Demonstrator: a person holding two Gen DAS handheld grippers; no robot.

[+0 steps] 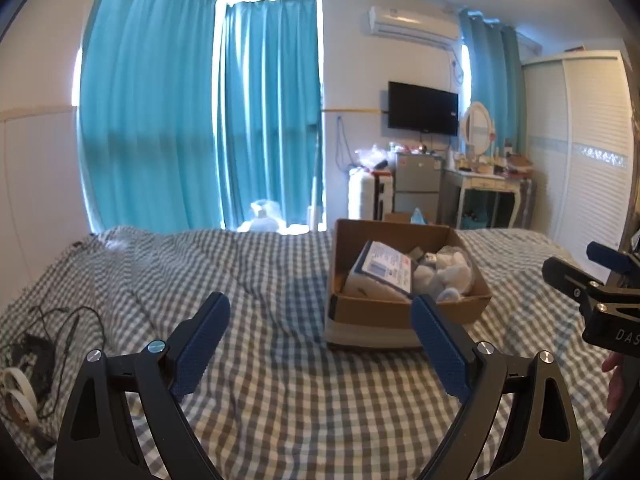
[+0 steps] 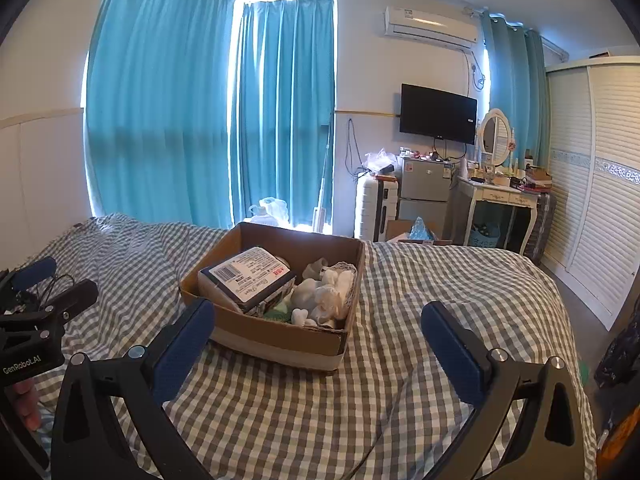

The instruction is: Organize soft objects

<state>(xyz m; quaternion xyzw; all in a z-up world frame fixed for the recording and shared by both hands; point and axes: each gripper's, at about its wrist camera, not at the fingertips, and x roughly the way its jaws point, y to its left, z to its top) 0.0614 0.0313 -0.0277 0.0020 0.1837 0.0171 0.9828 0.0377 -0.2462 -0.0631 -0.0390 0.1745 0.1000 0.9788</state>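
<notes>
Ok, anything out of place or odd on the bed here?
Only minor things: a tangled black cable and tape rolls lie loose at the bed's left edge, away from the cardboard box. Nothing looks spilled or damaged.

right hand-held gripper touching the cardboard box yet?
Apart. In the right wrist view, the right hand-held gripper is open and empty; checked bedspread shows between its right finger and the cardboard box, and its left fingertip only overlaps the box's near corner.

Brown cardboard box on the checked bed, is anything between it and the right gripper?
Nothing visible is. The open right gripper faces the brown cardboard box across bare grey-and-white checked bedspread. The box's near wall stands before the white soft items inside, so reaching in from above looks easier.
</notes>
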